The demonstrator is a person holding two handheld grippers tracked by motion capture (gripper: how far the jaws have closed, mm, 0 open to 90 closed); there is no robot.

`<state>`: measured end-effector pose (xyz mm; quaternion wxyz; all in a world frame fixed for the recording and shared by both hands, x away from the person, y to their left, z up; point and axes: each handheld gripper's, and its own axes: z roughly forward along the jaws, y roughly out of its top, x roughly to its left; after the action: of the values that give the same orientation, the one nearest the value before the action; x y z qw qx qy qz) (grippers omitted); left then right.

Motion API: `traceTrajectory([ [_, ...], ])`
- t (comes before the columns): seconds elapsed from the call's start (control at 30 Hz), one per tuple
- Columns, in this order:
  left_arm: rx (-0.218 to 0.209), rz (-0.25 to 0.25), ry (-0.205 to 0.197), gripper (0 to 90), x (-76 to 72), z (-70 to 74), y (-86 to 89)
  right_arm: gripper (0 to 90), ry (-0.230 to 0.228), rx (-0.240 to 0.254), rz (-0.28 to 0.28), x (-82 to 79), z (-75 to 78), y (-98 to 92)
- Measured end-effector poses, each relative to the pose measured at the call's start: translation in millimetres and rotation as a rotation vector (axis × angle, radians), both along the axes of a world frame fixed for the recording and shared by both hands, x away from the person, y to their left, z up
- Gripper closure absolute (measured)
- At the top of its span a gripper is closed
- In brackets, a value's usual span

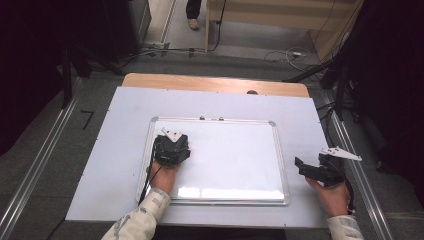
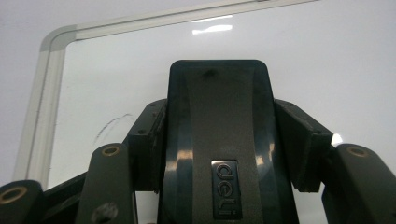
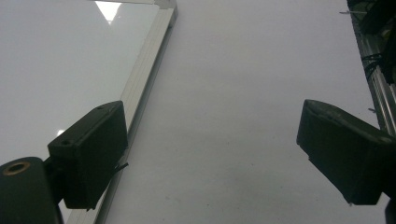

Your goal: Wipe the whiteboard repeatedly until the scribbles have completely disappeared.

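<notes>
A white sheet (image 1: 115, 150) covers most of the surface, whose bare wooden edge (image 1: 215, 82) shows along the far side. Metal rails (image 1: 45, 160) run along the grey floor on both sides. Beyond the surface, cables (image 1: 285, 54) lie on the floor near a light wooden panel (image 1: 280, 12).

**One brand mark readable**

The word "deli" stands in raised letters on a small glossy badge (image 2: 227, 188) set into the black whiteboard eraser (image 2: 219, 135), read sideways in the left gripper view. The whiteboard (image 2: 327, 56) bears a faint curved pen stroke, no legible writing.
</notes>
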<state>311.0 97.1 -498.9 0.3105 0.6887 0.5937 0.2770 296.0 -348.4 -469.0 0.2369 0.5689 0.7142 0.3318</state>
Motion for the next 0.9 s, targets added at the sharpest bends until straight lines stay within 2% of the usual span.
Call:
traceTrajectory([
  [0.27, 0.0, -0.033, 0.009, 41.2, -3.1, 0.6, -0.7, 7.3, -0.002, 0.0, -0.001, -0.2, 0.5, -0.4],
  [0.4, -0.018, 0.0, 0.012, 41.2, -4.7, 0.4, 10.2, 7.3, -0.002, -0.004, 0.001, -0.7, 0.1, -1.2],
  [0.6, -0.019, 0.047, 0.011, 41.2, -9.3, -0.1, 26.9, 7.4, -0.006, -0.003, -0.003, -2.9, 1.1, -2.9],
  [0.9, -0.022, 0.098, 0.008, 41.2, -27.9, -1.1, 37.6, 7.4, -0.009, 0.0, -0.005, -4.2, 1.5, -3.4],
])
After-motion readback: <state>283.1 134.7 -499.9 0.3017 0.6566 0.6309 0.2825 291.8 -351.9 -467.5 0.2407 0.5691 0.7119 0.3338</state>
